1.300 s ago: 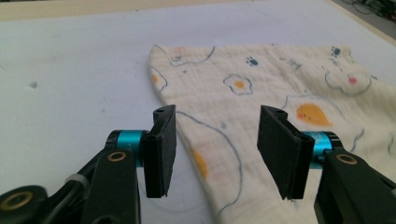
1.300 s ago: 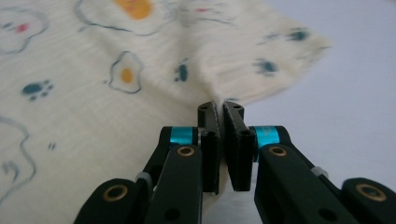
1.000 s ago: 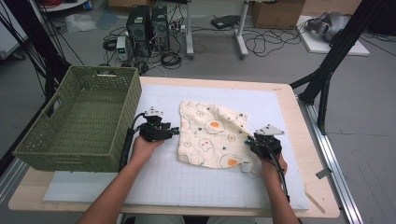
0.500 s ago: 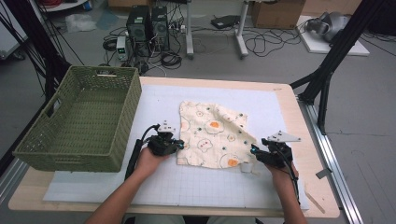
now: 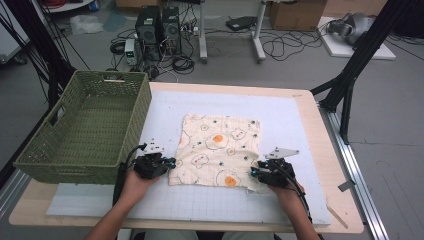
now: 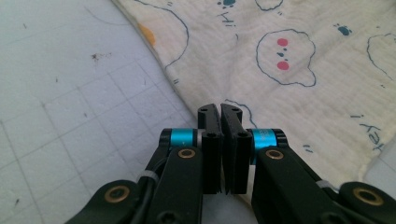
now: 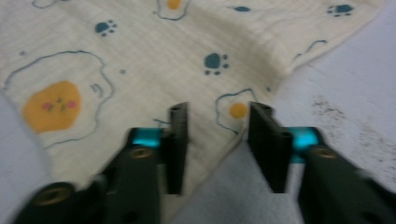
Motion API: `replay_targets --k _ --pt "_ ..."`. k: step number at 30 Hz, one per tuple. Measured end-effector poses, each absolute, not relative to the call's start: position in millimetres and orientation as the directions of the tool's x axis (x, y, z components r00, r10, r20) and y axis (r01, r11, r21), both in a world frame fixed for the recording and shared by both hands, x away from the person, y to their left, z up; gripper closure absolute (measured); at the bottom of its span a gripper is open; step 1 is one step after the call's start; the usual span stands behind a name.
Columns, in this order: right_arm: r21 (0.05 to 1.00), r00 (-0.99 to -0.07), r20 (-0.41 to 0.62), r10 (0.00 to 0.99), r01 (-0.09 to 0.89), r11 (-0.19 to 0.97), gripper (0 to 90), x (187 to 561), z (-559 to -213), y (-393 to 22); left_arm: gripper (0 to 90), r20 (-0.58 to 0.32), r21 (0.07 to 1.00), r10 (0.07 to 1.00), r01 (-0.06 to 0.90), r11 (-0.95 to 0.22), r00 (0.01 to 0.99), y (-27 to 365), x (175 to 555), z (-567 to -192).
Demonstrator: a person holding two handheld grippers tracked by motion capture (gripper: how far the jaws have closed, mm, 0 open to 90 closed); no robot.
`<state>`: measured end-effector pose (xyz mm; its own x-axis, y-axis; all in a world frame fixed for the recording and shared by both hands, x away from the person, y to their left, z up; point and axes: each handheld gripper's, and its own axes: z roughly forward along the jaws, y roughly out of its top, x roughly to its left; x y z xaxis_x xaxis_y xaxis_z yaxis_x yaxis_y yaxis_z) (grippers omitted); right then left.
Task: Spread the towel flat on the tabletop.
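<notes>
Cloth (image 5: 220, 150), one cream-coloured square of thin crinkled cotton printed with fried eggs and blue paw marks, lies spread nearly flat in the middle of the white gridded mat (image 5: 300, 120) on the wooden desk (image 5: 327, 145). It looks light, soft and limp, so it should fold and drag easily, slump wherever it is unsupported, and slip from a shallow pinch; its corners and hems are the sensible places to take hold.

At the cloth's near-left corner the left tongs (image 6: 222, 111) have their jaws pressed together; the corner seems to lie at or under the tips, but whether any fabric is caught between them I cannot tell. At the cloth's near-right corner the right tongs (image 7: 218, 116) have just been closing, yet a clear gap remains, with the corner's edge lying between the jaws and not pinched.

Left of the cloth stands one green woven plastic basket (image 5: 85, 125), empty, on the desk's left end. So: one cloth, one basket, two tongs.
</notes>
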<state>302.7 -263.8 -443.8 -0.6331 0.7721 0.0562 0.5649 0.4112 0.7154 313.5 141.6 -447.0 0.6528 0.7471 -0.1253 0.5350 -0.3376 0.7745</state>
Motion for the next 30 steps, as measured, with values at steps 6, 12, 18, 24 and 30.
replay_targets --k 6,12,18,24,30 --pt "0.684 -0.647 0.065 0.760 0.583 0.438 87.1 296 -439 -272 84.5 -0.175 0.771 0.737 0.557 -0.310 0.652 141 308 -449" --pt "0.667 -0.631 0.033 0.775 0.591 0.453 82.8 282 -435 -289 50.0 -0.186 0.787 0.746 0.551 -0.277 0.640 136 315 -448" --pt "0.740 -0.592 0.032 0.805 0.556 0.379 59.6 281 -429 -294 48.6 -0.184 0.820 0.777 0.530 -0.217 0.602 135 343 -439" --pt "0.754 -0.580 0.017 0.814 0.542 0.371 58.8 287 -430 -293 50.2 -0.161 0.822 0.831 0.539 -0.186 0.532 125 384 -442" --pt "0.753 -0.587 0.010 0.810 0.538 0.380 58.3 290 -432 -291 61.0 -0.126 0.815 0.859 0.545 -0.196 0.497 109 404 -450"
